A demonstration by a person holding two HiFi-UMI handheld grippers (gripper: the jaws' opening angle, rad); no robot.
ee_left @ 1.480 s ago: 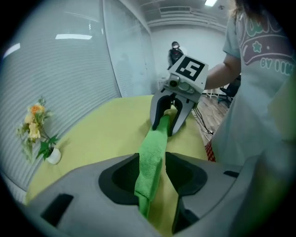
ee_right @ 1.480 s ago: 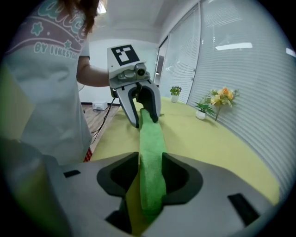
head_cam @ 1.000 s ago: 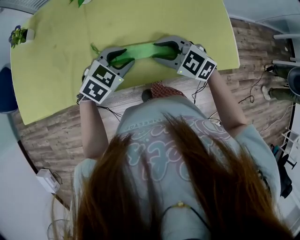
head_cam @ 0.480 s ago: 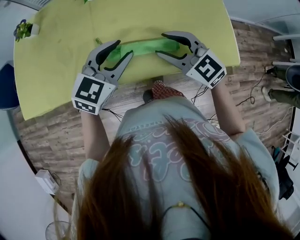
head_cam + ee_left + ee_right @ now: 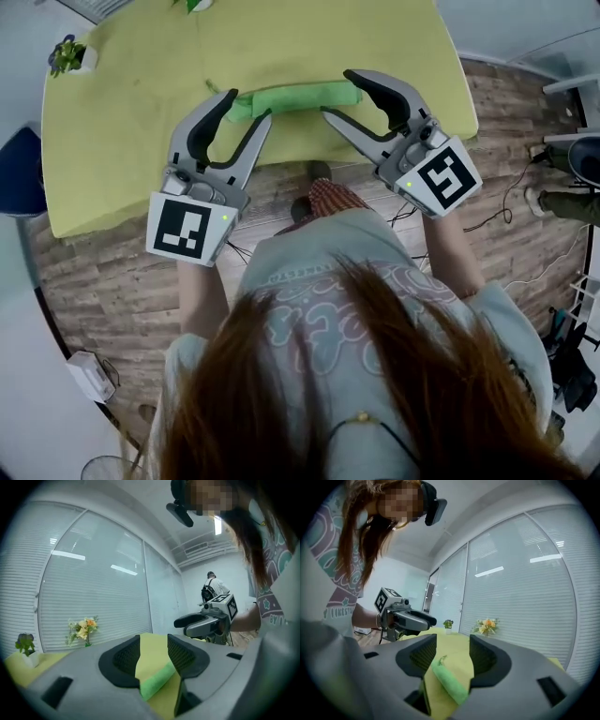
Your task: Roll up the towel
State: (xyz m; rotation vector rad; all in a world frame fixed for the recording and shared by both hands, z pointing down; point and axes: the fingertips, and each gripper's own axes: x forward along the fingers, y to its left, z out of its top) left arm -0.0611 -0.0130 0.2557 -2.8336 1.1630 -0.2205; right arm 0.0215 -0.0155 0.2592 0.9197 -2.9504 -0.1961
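Holds the left gripper (image 5: 250, 103) and the right gripper (image 5: 337, 94) up in front of the body, over the near edge of a yellow-green table (image 5: 122, 141), both pointing away across it. Has the left fingers (image 5: 124, 660) clearly apart, a wide gap between the ribbed pads, with nothing gripped and nothing touched; through the gap, only the table and one end of the green towel (image 5: 295, 98) lower down. Has the right fingers (image 5: 417, 656) apart in about the same way, also empty, the pads pressing on nothing, with the other end of the towel visible below through the gap. Towel itself rolled into a long narrow tube, lying flat on the table close to the near edge, crosswise in front of the person, between the two grippers in the head view and free of both. At the far side of the table, a small bunch of flowers (image 5: 83, 630) and a little potted plant (image 5: 67, 56), in front of the window blinds (image 5: 93, 597).
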